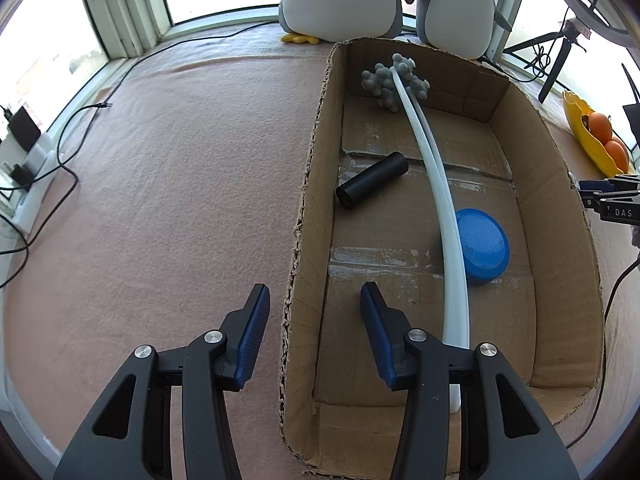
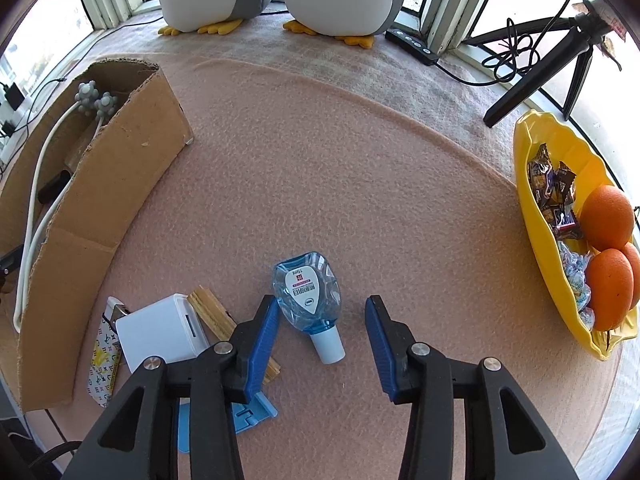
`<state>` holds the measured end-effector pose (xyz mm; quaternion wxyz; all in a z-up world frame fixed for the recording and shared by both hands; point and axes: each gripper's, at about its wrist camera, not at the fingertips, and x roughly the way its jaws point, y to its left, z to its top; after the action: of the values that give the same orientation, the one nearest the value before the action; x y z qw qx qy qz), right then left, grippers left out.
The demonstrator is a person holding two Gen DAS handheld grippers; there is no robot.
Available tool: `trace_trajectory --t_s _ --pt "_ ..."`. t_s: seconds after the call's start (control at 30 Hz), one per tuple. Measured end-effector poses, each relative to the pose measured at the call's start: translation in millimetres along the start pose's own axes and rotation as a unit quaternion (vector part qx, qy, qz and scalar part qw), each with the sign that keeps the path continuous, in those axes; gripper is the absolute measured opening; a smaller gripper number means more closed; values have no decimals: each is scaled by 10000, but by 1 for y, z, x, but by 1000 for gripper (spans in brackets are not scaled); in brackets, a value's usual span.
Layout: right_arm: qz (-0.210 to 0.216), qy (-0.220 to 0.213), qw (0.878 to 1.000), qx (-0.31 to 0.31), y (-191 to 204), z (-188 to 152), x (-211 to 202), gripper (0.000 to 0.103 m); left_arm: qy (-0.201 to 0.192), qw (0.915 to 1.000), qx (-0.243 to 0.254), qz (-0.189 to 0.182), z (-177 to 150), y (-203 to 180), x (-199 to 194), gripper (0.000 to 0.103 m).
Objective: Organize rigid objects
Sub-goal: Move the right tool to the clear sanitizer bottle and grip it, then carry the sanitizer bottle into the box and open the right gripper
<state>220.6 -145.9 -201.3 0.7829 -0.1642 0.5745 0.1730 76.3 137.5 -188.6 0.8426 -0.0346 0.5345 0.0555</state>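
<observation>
Bottle (image 2: pixel 307 292): lying on pink tabletop (image 2: pixel 360 168), between right gripper (image 2: pixel 320 320) fingers, left finger touching it, not clamped.
Left gripper (image 1: pixel 310 312): empty, fingers apart, straddling cardboard box (image 1: pixel 308 184) wall.
Box contents: black cylinder (image 1: pixel 372 180), blue disc (image 1: pixel 482 246).

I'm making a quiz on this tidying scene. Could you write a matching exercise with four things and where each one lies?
Things
1. black cylinder
2. blue bottle
3. oranges
4. white cube

Places
A. in the yellow dish
B. on the cloth between the right gripper fingers
C. on the floor of the cardboard box
D. on the cloth beside the box's outer wall, next to a wooden strip

Pairs: 1-C, 2-B, 3-A, 4-D
</observation>
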Motion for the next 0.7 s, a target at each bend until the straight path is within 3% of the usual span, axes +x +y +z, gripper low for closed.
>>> trace_trajectory --t_s 0.07,0.43,0.7 --pt "72 0 10000 45 0 -1 0 28 -1 10000 -3 -1 0 0 0 46" --pt "159 -190 9986 477 -5 -10 -9 28 -17 10000 -15 -19 0 0 0 46" --pt "298 -514 9958 691 1 -17 -42 28 -29 10000 25 2 0 0 0 46"
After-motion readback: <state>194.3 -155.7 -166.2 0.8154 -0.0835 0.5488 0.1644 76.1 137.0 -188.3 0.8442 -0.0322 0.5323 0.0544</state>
